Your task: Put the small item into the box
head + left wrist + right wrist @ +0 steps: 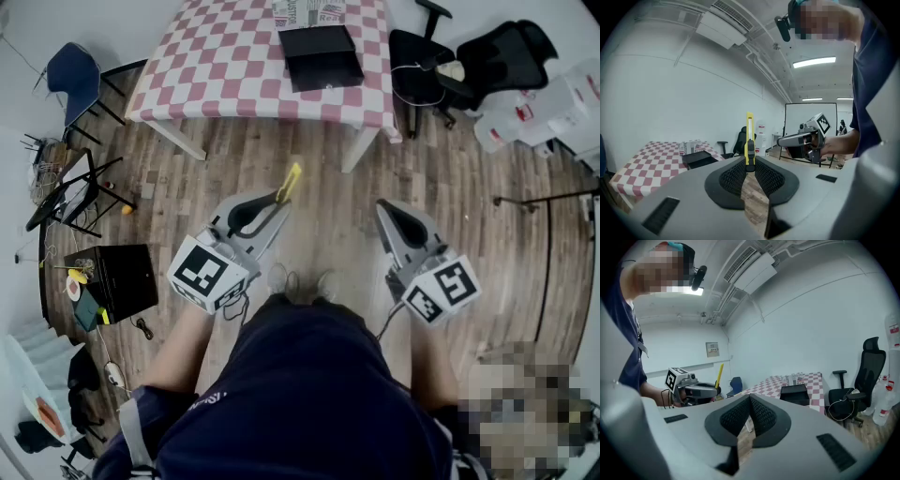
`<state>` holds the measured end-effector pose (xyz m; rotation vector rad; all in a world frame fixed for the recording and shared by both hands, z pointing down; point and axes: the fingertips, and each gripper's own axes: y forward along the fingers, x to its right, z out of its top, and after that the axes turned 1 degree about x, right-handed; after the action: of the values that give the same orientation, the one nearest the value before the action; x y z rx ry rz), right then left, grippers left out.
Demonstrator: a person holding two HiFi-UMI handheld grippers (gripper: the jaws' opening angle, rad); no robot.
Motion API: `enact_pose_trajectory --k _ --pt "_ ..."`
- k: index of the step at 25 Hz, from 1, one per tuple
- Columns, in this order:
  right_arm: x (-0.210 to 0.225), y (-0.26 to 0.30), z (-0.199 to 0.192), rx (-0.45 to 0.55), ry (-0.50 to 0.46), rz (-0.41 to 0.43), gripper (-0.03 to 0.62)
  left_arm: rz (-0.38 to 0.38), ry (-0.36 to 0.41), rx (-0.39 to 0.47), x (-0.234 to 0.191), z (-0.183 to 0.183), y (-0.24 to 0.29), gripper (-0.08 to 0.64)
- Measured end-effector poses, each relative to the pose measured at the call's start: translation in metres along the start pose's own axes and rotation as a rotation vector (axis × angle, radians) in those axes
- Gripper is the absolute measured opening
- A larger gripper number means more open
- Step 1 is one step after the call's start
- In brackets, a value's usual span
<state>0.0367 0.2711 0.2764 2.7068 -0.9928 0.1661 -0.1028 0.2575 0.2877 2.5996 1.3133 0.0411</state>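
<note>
- Two grippers are held out side by side above a wooden floor [323, 178], one in each of the person's hands, both aimed toward a table further on.
- Well off to the left of the left jaws stands a blue chair [77, 77]. Nearer the person on that side, a black case [124, 277] sits on the floor with small bits lying on it and beside it.
- The left gripper [279, 202] has its jaws clenched on the small item, a yellow utility knife [290, 182]. The ribbed pads pinch its lower end at the black slider, and the rest of the yellow body sticks out past the jaw tips. In the left gripper view it stands upright between them.
- Ahead of both pairs of jaws, and well apart from them, is the table [234, 66] under a red and white checked cloth. The black box [321, 58] lies on it toward the near edge, with printed cartons just behind it. The knife is in the left jaws, a long way short of the box.
- The right gripper [383, 207] has its jaws pressed together at the tips with nothing between the pads; only floor shows through the wedge-shaped gap behind them.
- Right of the right jaws, beyond the table's corner, stand black office chairs [497, 54], and further right some white containers [553, 112] with red labels.
</note>
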Motion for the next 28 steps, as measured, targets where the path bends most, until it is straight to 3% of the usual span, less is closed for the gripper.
enact_pose_trajectory --k 17,28 --pt "0.031 -0.058 -0.017 0.003 0.031 0.094 0.006 0.098 0.031 -0.009 0.047 0.001 0.02 0.081" --pt "0.056 -0.064 -0.014 0.02 0.056 0.121 0.006 0.133 0.036 0.001 0.048 0.005 0.036 0.081"
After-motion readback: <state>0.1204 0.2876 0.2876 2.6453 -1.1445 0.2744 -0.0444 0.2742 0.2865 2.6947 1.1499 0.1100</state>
